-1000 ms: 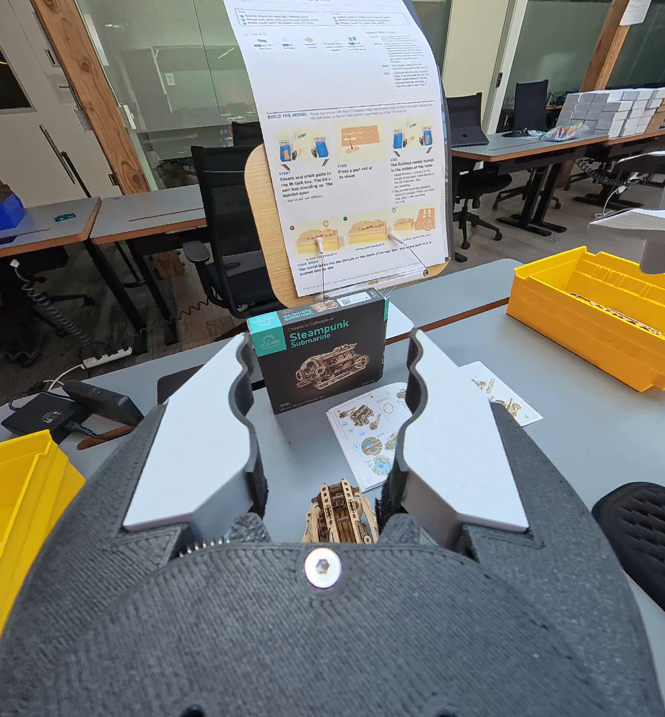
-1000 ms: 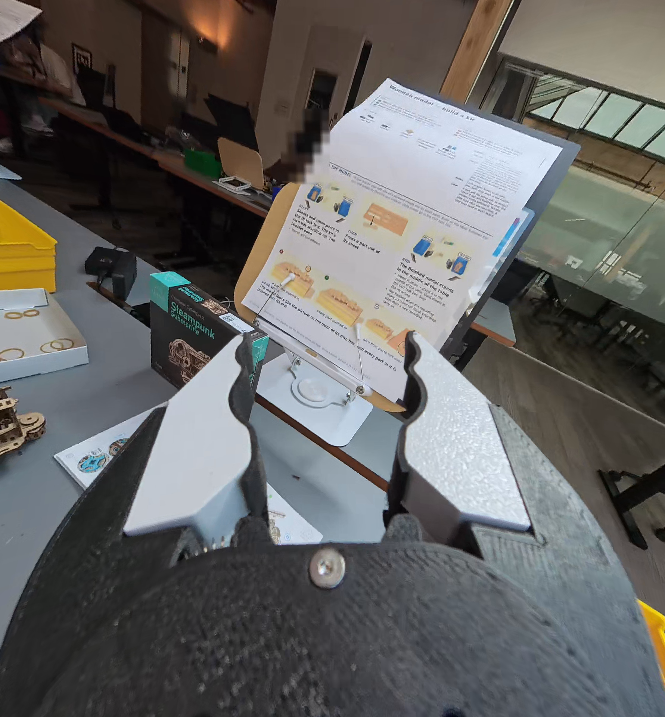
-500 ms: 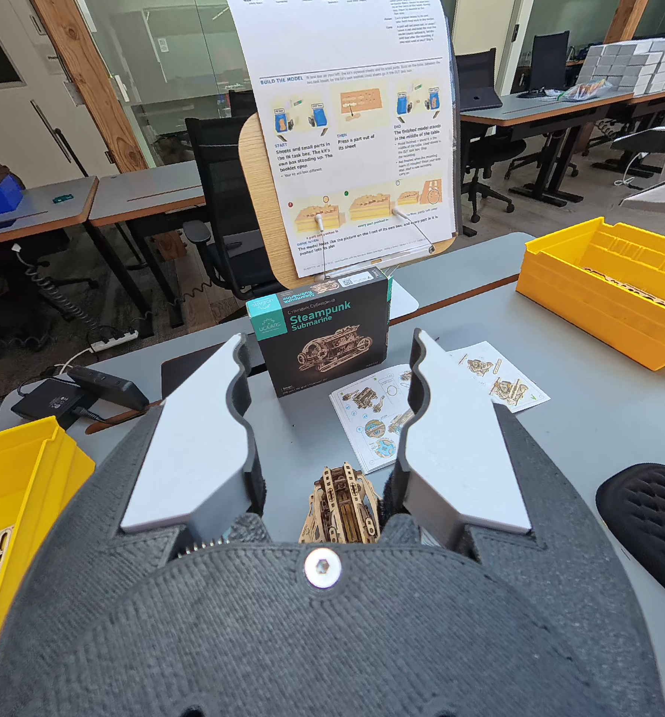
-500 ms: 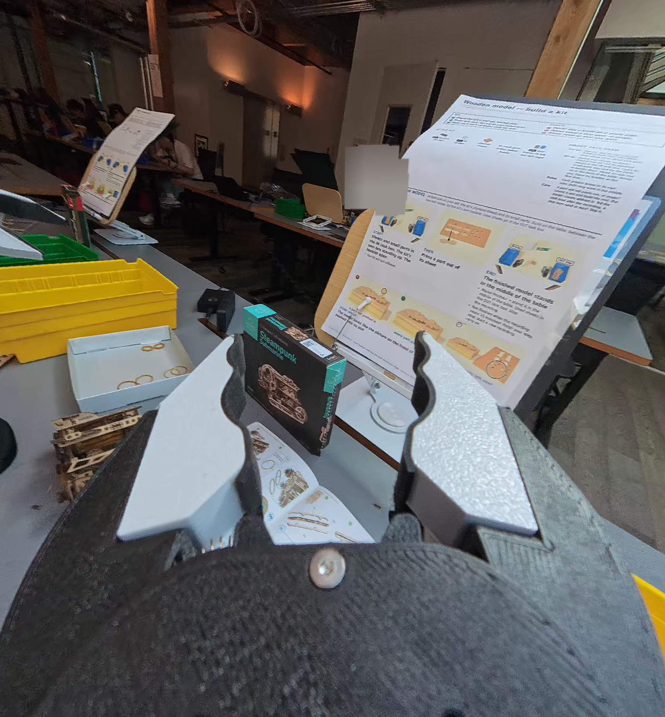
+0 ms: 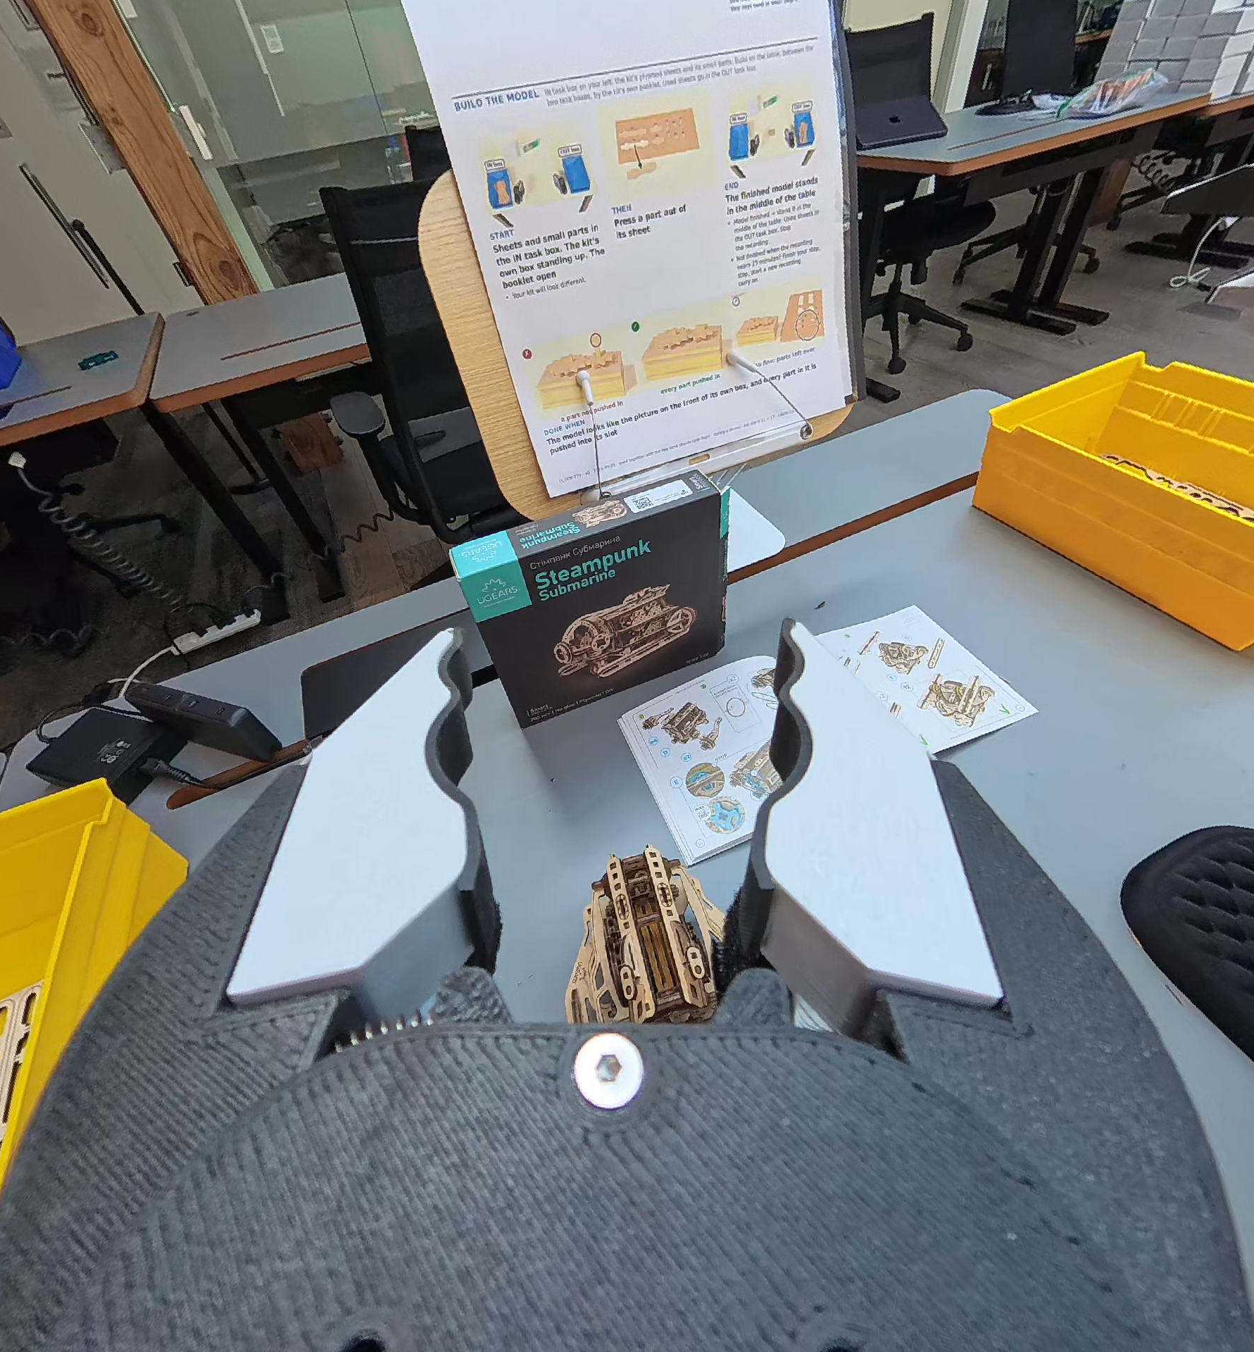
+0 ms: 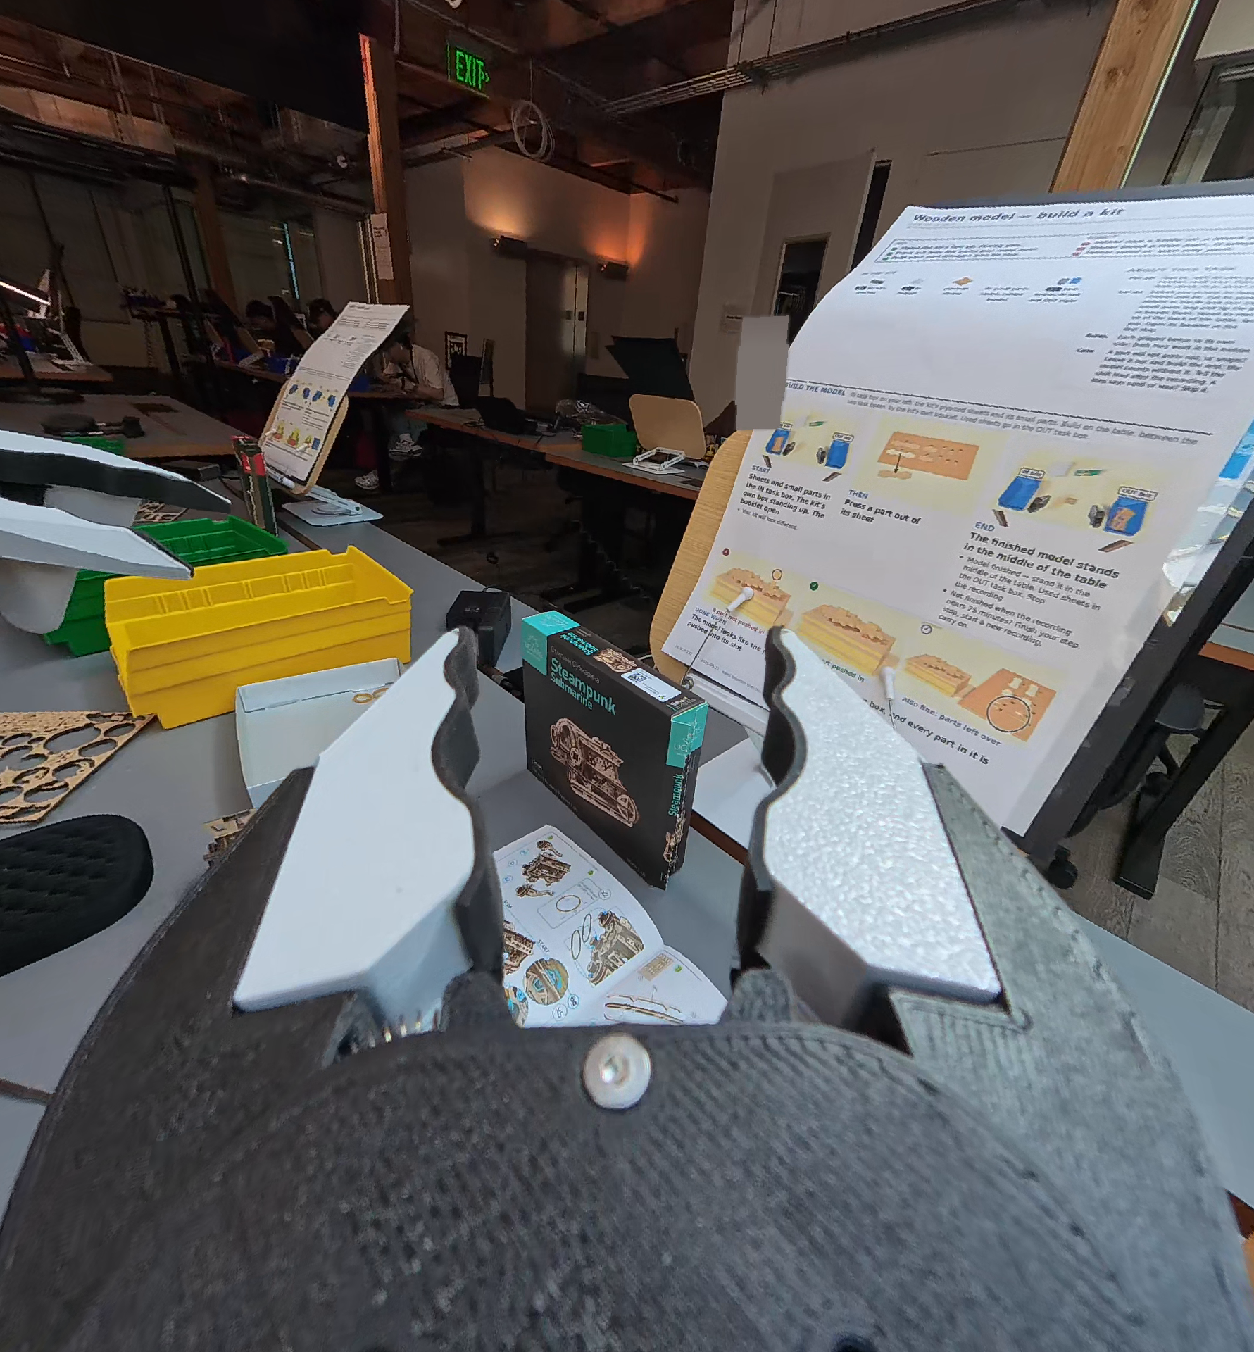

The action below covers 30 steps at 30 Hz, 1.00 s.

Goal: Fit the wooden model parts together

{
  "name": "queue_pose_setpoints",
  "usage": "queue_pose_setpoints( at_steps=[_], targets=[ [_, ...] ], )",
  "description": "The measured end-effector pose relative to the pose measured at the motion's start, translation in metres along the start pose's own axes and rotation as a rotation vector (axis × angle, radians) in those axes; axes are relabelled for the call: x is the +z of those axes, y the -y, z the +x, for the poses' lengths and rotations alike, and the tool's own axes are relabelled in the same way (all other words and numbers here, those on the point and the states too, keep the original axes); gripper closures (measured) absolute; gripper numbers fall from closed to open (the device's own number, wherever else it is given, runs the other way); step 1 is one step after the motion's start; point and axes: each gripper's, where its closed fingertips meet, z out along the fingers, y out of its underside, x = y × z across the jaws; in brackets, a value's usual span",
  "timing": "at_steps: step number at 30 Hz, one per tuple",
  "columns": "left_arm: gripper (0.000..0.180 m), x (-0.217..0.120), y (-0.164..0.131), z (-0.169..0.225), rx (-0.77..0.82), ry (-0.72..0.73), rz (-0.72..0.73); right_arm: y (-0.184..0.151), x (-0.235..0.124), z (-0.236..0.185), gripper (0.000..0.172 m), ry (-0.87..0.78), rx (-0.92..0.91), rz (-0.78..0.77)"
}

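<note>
My left tongs (image 5: 620, 658) stand wide with nothing between the pads; the half-built pale wooden model (image 5: 642, 944) sits on the grey worktop (image 5: 1092, 761) low between their fingers, untouched; my right tongs (image 6: 620, 658) gape wide too, bare, over the open printed booklet (image 6: 587, 929), near the upright black kit box (image 6: 609, 746).

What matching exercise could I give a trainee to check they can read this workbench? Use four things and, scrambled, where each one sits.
Things:
1. wooden model
2. kit box
3. open booklet
4. small white box

Places:
A. standing upright before the instruction stand
B. lying flat on the table beside the kit box
C. low between the open left gripper's fingers, on the table
D. next to the stacked yellow bins, with thin rings inside

Pairs: 1-C, 2-A, 3-B, 4-D
</note>
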Motion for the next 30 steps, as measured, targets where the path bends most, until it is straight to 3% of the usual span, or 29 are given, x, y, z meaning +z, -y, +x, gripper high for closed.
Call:
queue_pose_setpoints(
  at_steps=[27, 30],
  targets=[
    [0.098, 0.002, 0.001, 0.011, 0.02, -0.046, 0.001, 0.016, -0.008, 0.007, 0.082, -0.076, -0.148, 0.082],
    [0.098, 0.004, -0.001, 0.013, 0.024, -0.05, -0.007, 0.015, -0.008, 0.004, 0.092, -0.043, -0.142, 0.073]
  ],
)
